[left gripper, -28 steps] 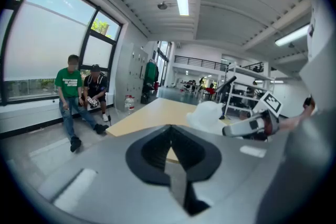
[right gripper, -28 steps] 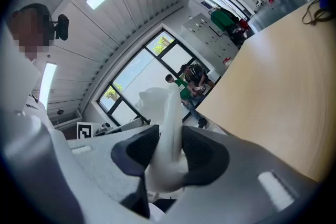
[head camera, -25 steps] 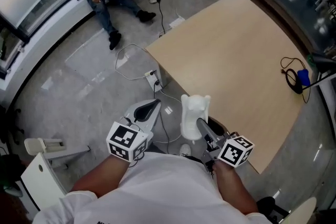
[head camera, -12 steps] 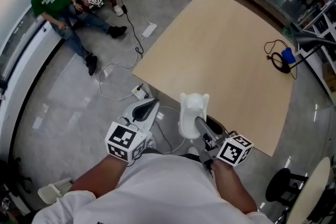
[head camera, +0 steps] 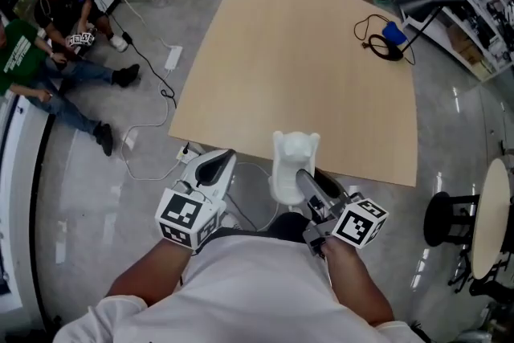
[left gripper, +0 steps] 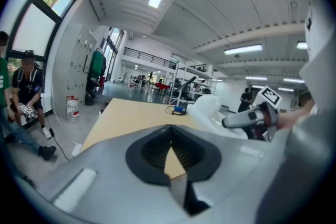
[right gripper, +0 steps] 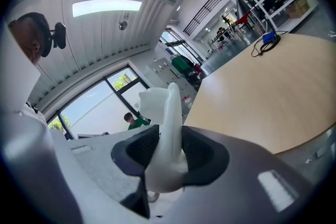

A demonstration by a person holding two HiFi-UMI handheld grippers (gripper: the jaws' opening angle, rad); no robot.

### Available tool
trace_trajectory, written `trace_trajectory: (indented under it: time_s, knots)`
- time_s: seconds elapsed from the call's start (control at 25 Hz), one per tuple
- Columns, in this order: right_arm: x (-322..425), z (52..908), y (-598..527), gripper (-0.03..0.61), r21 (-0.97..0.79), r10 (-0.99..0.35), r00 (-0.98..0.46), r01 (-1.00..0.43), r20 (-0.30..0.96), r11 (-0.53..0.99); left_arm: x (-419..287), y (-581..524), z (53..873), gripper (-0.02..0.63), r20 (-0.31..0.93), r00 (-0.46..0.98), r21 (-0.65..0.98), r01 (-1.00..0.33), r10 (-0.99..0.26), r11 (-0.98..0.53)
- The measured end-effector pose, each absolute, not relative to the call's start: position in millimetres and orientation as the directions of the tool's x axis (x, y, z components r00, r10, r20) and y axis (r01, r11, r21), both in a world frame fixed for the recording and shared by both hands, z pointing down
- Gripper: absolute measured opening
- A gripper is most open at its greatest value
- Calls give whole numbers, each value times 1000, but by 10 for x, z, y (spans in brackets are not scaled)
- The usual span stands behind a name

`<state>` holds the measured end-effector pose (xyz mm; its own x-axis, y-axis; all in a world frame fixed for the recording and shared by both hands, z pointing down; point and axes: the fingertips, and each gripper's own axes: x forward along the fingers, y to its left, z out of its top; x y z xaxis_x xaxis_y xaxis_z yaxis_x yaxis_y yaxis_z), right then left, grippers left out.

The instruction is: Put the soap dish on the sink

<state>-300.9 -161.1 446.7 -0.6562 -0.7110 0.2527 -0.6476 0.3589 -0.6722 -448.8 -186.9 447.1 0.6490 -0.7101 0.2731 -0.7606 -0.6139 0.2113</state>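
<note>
A white soap dish [head camera: 293, 165] stands on edge between the jaws of my right gripper [head camera: 303, 179], which is shut on it, held in the air just short of the table's near edge. In the right gripper view the dish [right gripper: 165, 123] rises out of the right gripper [right gripper: 167, 140], both black pads pressing on its lower part. My left gripper [head camera: 218, 161] hangs level to the left of the dish, jaws together and empty. Its own view shows the left gripper [left gripper: 170, 128] with its tips meeting and the dish [left gripper: 210, 110] off to the right. No sink is in view.
A large beige table [head camera: 305, 68] lies ahead, bearing only a black cable with a blue part [head camera: 385, 36] at its far right. Two people [head camera: 48, 52] sit on the floor at the left, by a power strip [head camera: 173, 56] and cords. A stool [head camera: 450, 221] stands at the right.
The whole view has swung: the table now lies straight ahead and the seated people have slid to the left edge. Both grippers keep their places before me, the dish still held.
</note>
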Motion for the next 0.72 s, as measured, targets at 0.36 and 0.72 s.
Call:
trace_trajectory:
  time_s: [0.36,0.72]
  knots:
    - [-2584,4473,-1562,140,-679,-786,-562,-684,257,267,-4048,-1994,4461,8,261,726,215,-686,-636,-695]
    - [-2206,4543,-1891,140,-706,-770,-589,-653,246,274,-3651,-2231,4481,8,285,704,211,-708,-650,-674]
